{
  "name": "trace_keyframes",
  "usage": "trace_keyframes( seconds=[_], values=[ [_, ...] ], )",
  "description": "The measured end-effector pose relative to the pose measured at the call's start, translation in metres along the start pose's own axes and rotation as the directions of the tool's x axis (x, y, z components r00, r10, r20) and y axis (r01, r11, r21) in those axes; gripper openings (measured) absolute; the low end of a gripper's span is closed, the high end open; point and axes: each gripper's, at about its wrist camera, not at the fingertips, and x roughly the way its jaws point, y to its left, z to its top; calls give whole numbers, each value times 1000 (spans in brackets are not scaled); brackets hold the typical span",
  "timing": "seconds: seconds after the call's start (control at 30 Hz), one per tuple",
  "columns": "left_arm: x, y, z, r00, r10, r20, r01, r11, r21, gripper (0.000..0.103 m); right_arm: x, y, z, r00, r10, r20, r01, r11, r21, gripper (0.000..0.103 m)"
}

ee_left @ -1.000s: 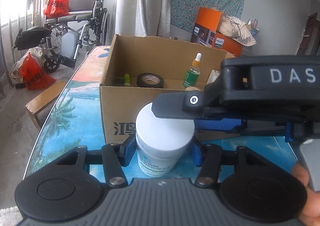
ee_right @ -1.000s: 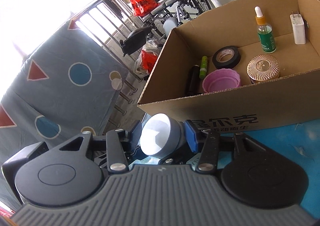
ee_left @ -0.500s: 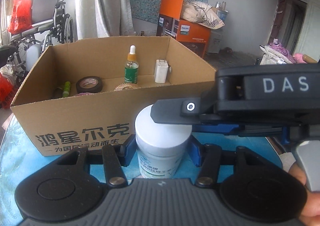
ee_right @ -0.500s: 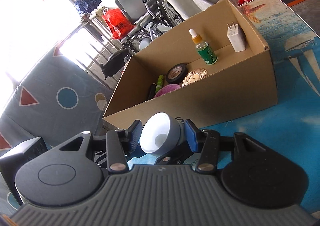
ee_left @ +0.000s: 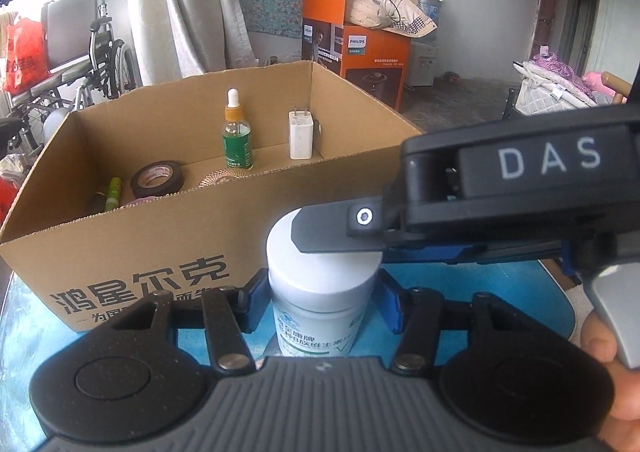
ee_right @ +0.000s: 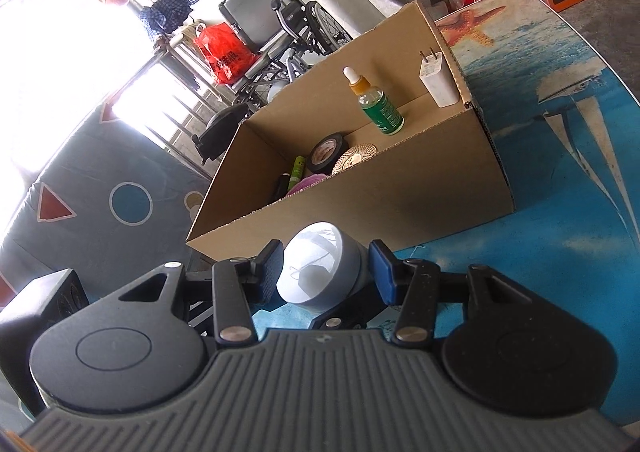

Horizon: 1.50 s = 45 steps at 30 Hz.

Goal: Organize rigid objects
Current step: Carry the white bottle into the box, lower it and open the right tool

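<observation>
Since the earlier frames, both grippers have swung level across the table, and the box now shows its long printed side in the left wrist view instead of a corner.

Left gripper (ee_left: pixel 322 302): clenched on the jar (ee_left: pixel 320 316), blue pads pressing its body just below the white lid. The jar stands upright, long axis vertical, label facing the camera.

Right gripper (ee_right: pixel 326 272): clenched on the lid (ee_right: pixel 320 272) of the same jar, pads on opposite sides of the lid rim. In the left wrist view its black body crosses from the right, and one finger overlaps the lid top. A hand (ee_left: pixel 600 348) grips the handle at the right edge.

The jar sits above the blue table (ee_right: pixel 560 180), just in front of the near wall of the box (ee_left: pixel 132 248); whether its base touches the table cannot be told.

Key relation: the box opening lies ahead of and above the jar, beyond the near wall. The jar must likely be raised over that wall before it goes forward. Both grippers are equally near, since both hold it.

Inside the box, near to far: a pink item (ee_right: pixel 306 183), a gold disc (ee_right: pixel 354 158), a tape roll (ee_left: pixel 159 178) and a green tube (ee_left: pixel 112 194), then a dropper bottle (ee_left: pixel 237 136) and a charger (ee_left: pixel 301 134), both upright by the far wall. Free floor shows between the tape roll and the charger.
</observation>
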Motion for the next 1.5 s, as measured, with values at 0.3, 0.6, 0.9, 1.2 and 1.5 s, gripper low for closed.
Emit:
trace_keyframes(
  seconds=[0.3, 0.6, 0.9, 1.2, 1.5],
  values=[
    [12, 2, -2, 1000, 2, -31, -3, 1000, -16, 55, 9, -5, 3, 1000, -6, -21, 6, 1000, 15, 47],
    [4, -6, 0, 999, 19, -25, -19, 1000, -13, 54, 3, -4, 0, 1000, -4, -15, 4, 1000, 29, 44],
    [-18, -10, -2, 999, 36, 14, -36, 999, -6, 54, -13, 9, -4, 1000, 11, 10, -11, 1000, 7, 44],
    [-51, -13, 1, 995, 65, 79, -65, 998, -1, 54, -37, 31, -8, 998, 42, 49, -40, 998, -43, 44],
    [-86, -14, 34, 979, 84, 185, -90, 995, 29, 54, -68, 70, 9, 987, 91, 130, -73, 988, -134, 44]
  ],
)
